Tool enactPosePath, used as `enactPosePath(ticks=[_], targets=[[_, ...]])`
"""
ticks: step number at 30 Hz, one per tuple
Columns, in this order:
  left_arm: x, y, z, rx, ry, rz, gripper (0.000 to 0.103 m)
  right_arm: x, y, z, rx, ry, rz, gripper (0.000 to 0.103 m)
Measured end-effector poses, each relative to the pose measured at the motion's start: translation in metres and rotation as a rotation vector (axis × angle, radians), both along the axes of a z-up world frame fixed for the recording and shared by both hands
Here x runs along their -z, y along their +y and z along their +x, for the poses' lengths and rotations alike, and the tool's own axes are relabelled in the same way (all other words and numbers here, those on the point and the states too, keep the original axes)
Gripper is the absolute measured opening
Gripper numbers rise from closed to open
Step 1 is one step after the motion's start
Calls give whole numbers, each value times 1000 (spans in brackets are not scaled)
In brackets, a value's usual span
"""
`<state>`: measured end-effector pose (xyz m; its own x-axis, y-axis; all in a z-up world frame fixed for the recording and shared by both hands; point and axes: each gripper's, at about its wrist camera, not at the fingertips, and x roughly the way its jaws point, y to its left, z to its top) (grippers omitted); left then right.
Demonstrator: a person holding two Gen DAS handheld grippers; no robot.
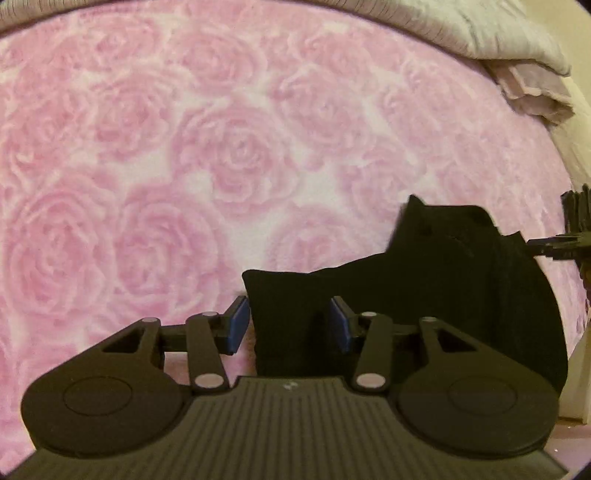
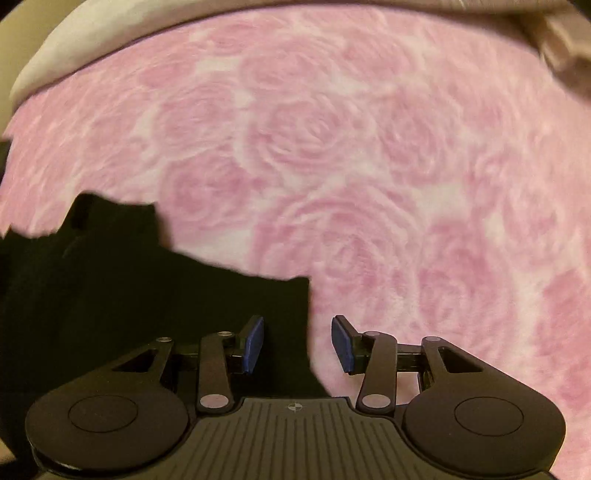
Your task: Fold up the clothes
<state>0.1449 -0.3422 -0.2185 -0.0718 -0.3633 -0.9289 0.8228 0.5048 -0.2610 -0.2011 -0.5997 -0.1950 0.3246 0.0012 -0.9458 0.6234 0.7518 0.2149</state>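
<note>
Black garment: lies on the pink rose-patterned bed cover, its folds and seams lost in solid black, so what kind of clothing it is cannot be told.
Cut off: in the left wrist view its near edge disappears under the claw body; in the right wrist view the black garment runs out of the left edge.
Hard to make out: the right wrist view is blurred; the pale grey bedding far ahead shows only as a crumpled band.
Relative to left claw: a squared corner of the cloth stands between the blue pads, the rest spreads to its right.
Relative to right claw: the cloth's right edge runs between the pads, the bulk to its left.
Left claw state: jaws apart, pads not pressing the cloth.
Right claw state: jaws apart, gripping nothing.
Pose: both claws point forward, low over the bed; the other claw's tip shows at the left view's right edge.
</note>
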Motion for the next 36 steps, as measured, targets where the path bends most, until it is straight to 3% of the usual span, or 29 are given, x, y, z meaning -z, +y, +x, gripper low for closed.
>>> enactPosePath(ticks=[2, 3, 4, 6, 7, 13, 18, 21, 30, 33, 36], targets=[[6, -2, -1, 4, 10, 26, 38, 8, -8, -3, 52, -27, 51, 41], [9, -2, -2, 7, 16, 34, 34, 12, -12, -5, 79, -41, 76, 33], [9, -1, -3, 9, 22, 35, 33, 11, -12, -6, 86, -51, 80, 14], [5, 3, -5, 9, 17, 21, 7, 4, -10, -8, 76, -59, 65, 6], [2, 5, -6, 12, 13, 11, 7, 0, -8, -8, 66, -59, 48, 5], [-27, 13, -13, 55, -32, -48, 3, -21, 0, -14, 58, -82, -37, 2], [-70, 21, -6, 48, -52, -155, 3, -63, 15, -21, 26, -116, -140, 2], [-53, 12, 0, 40, -46, -127, 4, -85, 13, -26, 53, -148, -182, 2], [-1, -15, 17, 16, -28, -41, 4, -22, -10, 9, 106, -79, -147, 2], [14, -23, 23, 9, -23, -13, 7, -10, -11, 14, 63, -39, -121, 2], [0, -20, 24, 15, -73, 0, 10, -26, -7, 14, 12, -11, -194, 4]])
